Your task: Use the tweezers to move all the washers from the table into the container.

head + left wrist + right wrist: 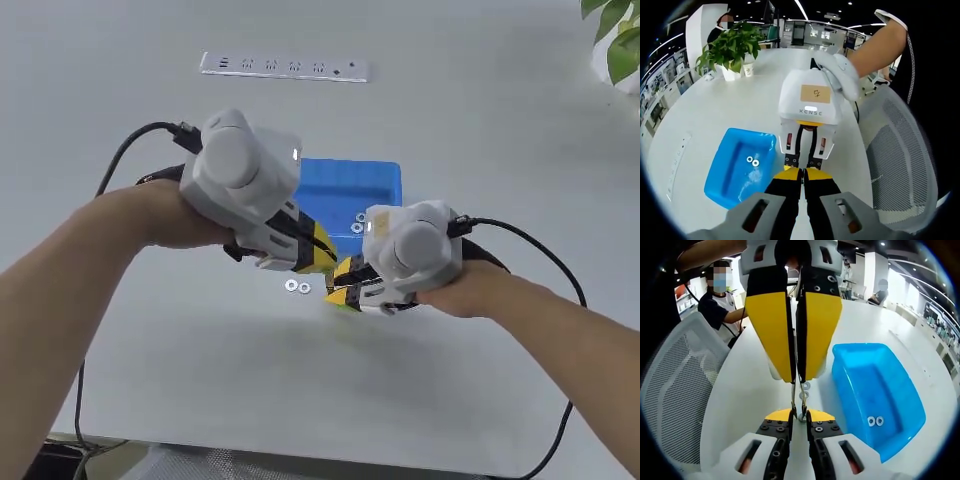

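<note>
Two small silver metal washers lay mid-frame on the white surface, beside thin steel tweezers clamped in the left tongs. The right tongs flanked their tips, grip unclear. Beyond, the blue plastic container held two more.

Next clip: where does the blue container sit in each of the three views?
Head view: the blue container sits at the centre, slightly above the middle, with its near edge covered.
Left gripper view: the container is at the lower left.
Right gripper view: the container is on the right side, running towards the lower right.
Shared landmark: the two washers lying side by side inside it.
</note>
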